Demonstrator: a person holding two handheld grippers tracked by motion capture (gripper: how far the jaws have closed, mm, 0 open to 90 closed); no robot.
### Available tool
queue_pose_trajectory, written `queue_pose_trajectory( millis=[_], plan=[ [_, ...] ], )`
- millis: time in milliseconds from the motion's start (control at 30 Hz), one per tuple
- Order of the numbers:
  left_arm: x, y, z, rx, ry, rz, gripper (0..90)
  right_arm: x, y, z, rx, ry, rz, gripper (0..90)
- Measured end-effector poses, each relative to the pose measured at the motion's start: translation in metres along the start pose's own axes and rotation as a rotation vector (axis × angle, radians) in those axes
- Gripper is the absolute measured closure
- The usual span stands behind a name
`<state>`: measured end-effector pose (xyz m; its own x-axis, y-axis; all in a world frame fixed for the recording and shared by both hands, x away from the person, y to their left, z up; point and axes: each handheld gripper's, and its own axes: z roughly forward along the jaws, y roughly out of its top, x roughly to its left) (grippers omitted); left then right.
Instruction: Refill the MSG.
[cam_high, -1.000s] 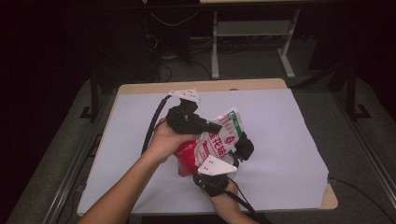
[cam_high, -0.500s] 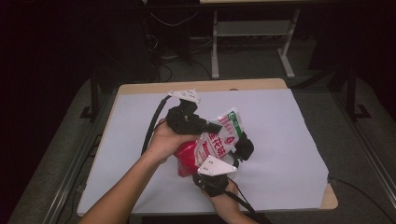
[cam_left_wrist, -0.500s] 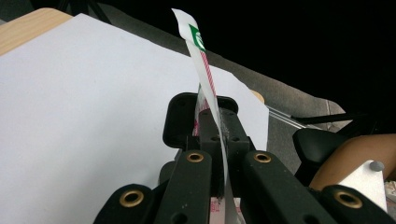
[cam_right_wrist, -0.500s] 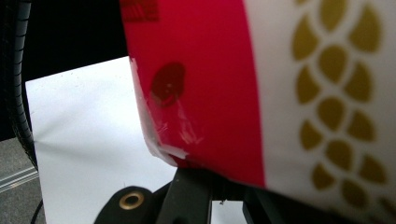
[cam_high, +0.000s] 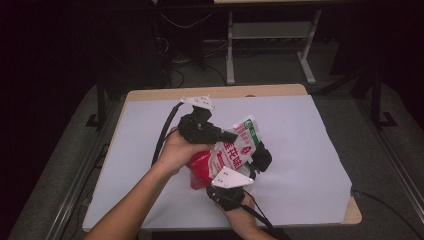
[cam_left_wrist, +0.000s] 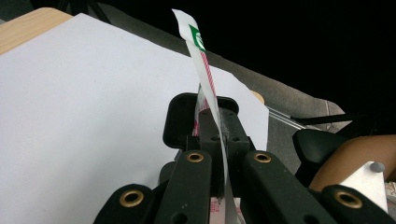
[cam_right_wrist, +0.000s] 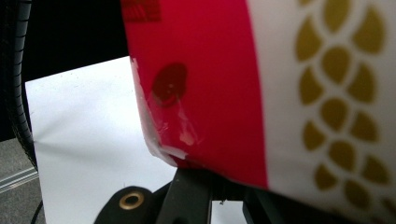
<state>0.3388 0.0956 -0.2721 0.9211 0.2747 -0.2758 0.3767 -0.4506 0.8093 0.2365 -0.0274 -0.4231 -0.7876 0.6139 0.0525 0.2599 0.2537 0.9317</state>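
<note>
A glossy red-and-white plastic snack bag was held above the white-papered desk. The left claw pinched its thin flat top edge between pressed-together jaws. The right claw gripped its crinkled bottom seam from beneath.

My high view hangs over my side of the desk, looking forward and down, far enough back to take in the whole white top and the floor beyond. My left gripper view rides low, looking along its tongs across that same white top. My right gripper view sits pressed up against a red and white packet, probably the one seen from above.
</note>
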Motion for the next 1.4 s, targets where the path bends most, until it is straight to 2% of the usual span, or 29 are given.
queue_pose_trajectory(
  millis=[967, 1400],
  plan=[
    [0.0011, 0.0003, 0.0013, 0.002, 0.005, -0.020, 90.0, -0.0001, -0.0001, 0.0008, -0.002, 0.007, 0.005, 90.0],
    [0.0004, 0.0015, 0.0021, 0.006, 0.006, -0.016, 90.0, -0.0005, 0.0001, 0.0001, -0.003, 0.007, 0.003, 90.0]
  ],
)
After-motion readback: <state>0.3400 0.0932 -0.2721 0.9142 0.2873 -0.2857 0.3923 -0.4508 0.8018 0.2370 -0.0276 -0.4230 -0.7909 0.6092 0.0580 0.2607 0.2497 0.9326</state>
